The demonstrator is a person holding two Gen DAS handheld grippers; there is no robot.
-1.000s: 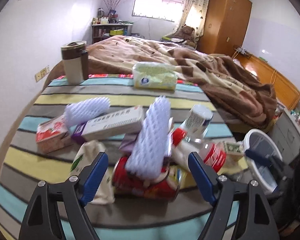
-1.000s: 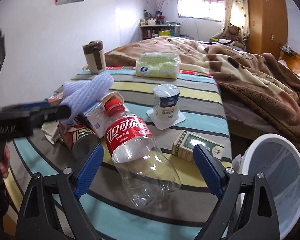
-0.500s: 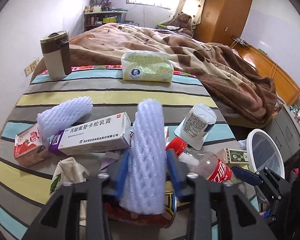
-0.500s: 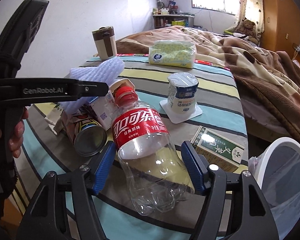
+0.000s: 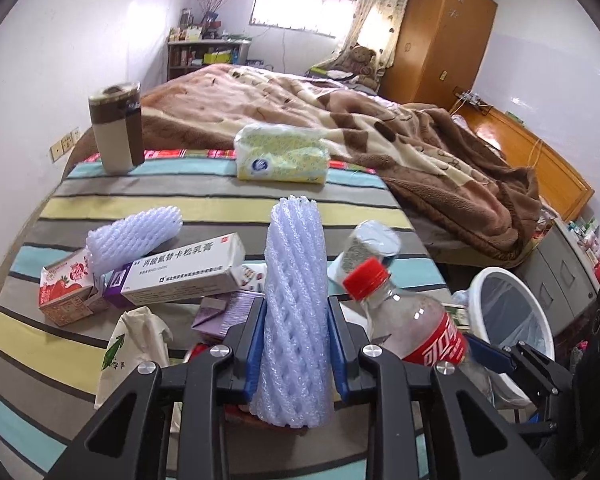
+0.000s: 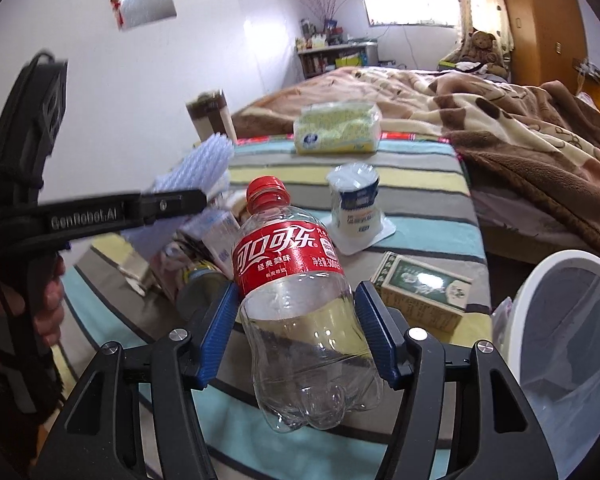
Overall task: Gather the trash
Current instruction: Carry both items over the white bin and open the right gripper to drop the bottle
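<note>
Trash is what I am picking up: my left gripper (image 5: pixel 296 344) is clamped on the white foam net sleeve (image 5: pixel 294 304) at bottom centre of the left view, its jaws squeezing the sleeve's lower half. My right gripper (image 6: pixel 296 336), whose jaws have just been closing, grips the clear plastic cola bottle with red cap and label (image 6: pixel 296 292) at the centre of the right view, pads pressed against its sides. I judge both grasps made and the carry in hand. Next I need to swing each piece to the white round bin with its clear liner (image 6: pixel 540 292) at lower right, then let go. More litter waits on the striped cloth (image 5: pixel 204 208).
</note>
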